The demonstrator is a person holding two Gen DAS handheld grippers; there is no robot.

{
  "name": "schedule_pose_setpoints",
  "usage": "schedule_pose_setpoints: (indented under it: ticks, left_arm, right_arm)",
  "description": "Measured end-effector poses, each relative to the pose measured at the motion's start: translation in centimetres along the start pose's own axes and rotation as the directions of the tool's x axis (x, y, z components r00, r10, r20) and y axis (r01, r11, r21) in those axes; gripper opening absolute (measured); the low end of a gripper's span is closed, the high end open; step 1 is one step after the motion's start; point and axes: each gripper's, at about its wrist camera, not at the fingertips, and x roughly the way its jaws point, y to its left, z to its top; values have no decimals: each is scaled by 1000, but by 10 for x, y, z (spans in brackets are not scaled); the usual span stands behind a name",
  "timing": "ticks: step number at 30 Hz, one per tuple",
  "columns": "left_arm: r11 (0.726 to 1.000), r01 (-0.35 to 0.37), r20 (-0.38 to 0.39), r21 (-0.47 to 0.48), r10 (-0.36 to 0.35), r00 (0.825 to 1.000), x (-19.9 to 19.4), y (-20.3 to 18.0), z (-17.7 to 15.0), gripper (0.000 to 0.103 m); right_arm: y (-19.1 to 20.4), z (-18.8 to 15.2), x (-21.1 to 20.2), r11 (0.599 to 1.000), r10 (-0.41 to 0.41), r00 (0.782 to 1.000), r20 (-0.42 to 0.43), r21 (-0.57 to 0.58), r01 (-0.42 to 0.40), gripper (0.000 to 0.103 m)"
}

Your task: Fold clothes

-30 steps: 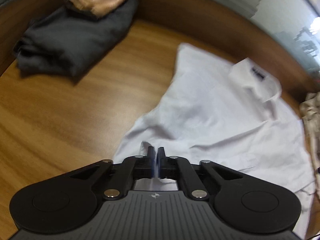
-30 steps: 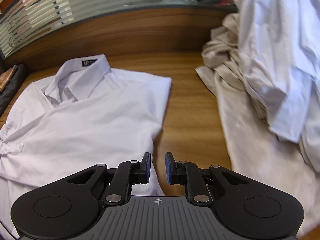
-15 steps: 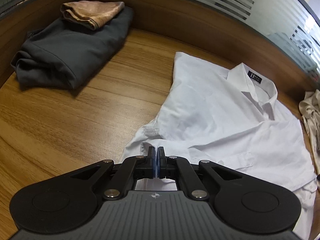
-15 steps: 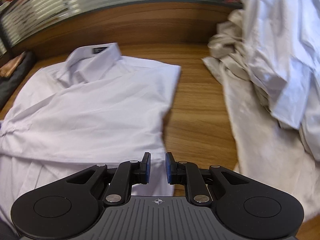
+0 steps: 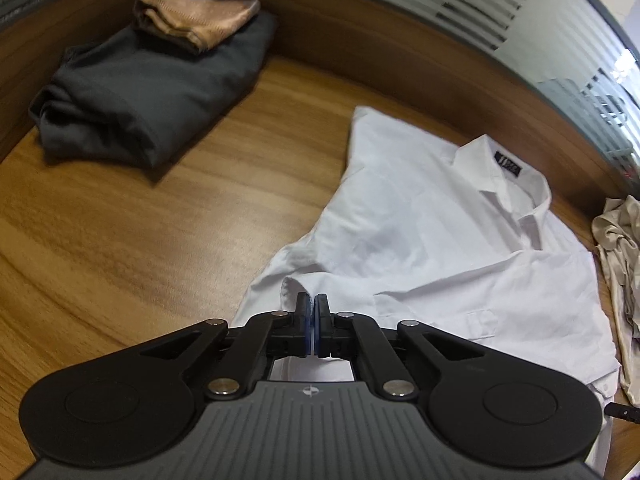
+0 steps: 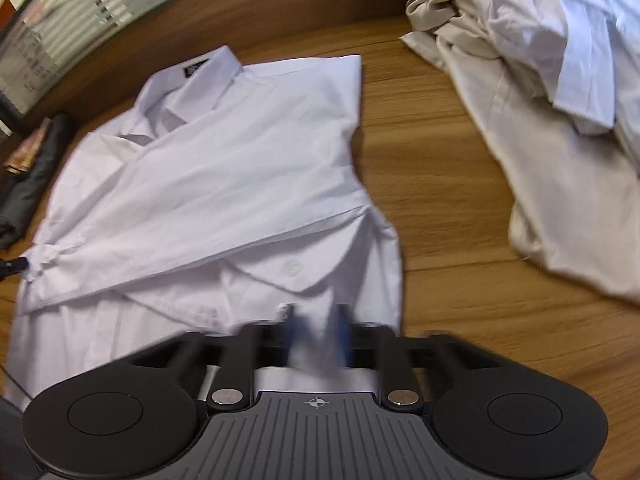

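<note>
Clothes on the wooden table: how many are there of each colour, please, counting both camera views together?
White: 2, the flat white collared shirt and a crumpled white shirt on the heap.
Beige: 1, the crumpled beige garment under that heap.
Dark grey: 1, the folded dark grey garment.
Tan: 1, the folded tan cloth on top of it.
Total: 5

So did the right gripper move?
Yes. The right gripper slid left over the white shirt, away from the bare table.
</note>
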Motion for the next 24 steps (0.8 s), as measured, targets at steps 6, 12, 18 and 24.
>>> schedule_pose_setpoints:
  ticks: [6,12,18,24]
  left_arm:
    - [999,35,62,9,-36,997,-26,-15,14,0]
    - [997,82,115,-4,-81,990,-51,-26,36,0]
    - [996,81,103,-22,-78,992,-48,-24,42,1]
    - [1000,22,14,-1,-22,1000,-8,-8,16,1]
  right_arm:
    - [-4,-1,-19,992,72,997,11,101,-73,3]
    - [-3,-4,-42,959,175,985,8,224,-172,3]
    - [-10,-13,-59,906,231,973,28,358,-225,3]
    - [-17,-26,-27,951,110,994,-29,295,-96,3]
